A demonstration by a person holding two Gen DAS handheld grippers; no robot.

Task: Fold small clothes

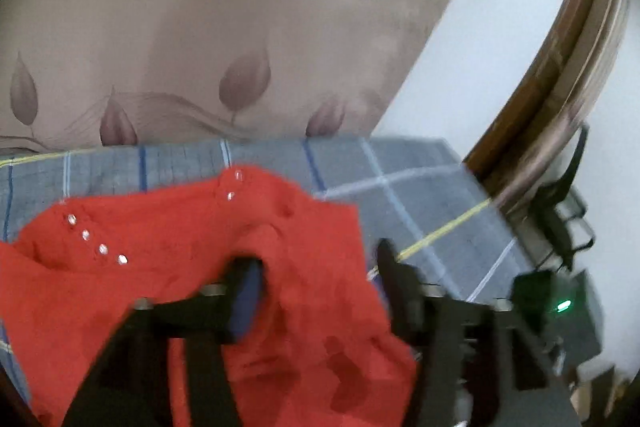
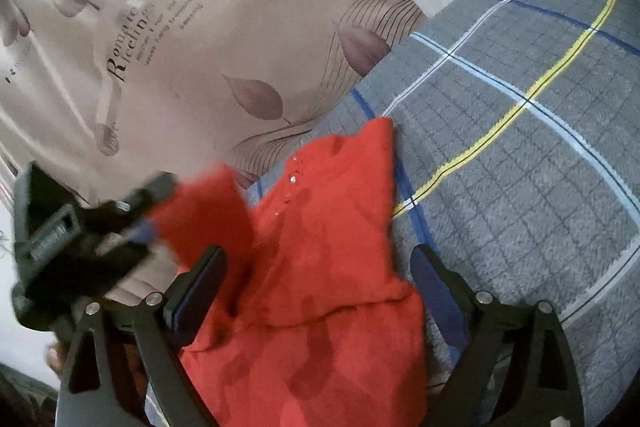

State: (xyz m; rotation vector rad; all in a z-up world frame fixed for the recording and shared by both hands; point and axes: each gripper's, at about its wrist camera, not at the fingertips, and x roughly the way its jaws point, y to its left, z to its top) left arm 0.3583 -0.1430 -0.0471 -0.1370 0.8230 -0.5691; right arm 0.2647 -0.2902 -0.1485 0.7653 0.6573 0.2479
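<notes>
Red top (image 2: pixel 332 227), small, shiny studs by the neck. Lies rumpled on grey checked blanket (image 2: pixel 520 147), one flap raised.

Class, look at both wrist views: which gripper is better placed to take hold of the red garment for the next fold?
Probably the right gripper: its open fingers straddle the red garment lying on the plaid blanket. The left gripper looks blurred, red cloth draped between its fingers.

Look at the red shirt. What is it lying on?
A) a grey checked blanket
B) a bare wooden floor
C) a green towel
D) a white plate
A: the red shirt lies spread on a grey checked blanket with blue, white and yellow lines, seen in both views.
</notes>
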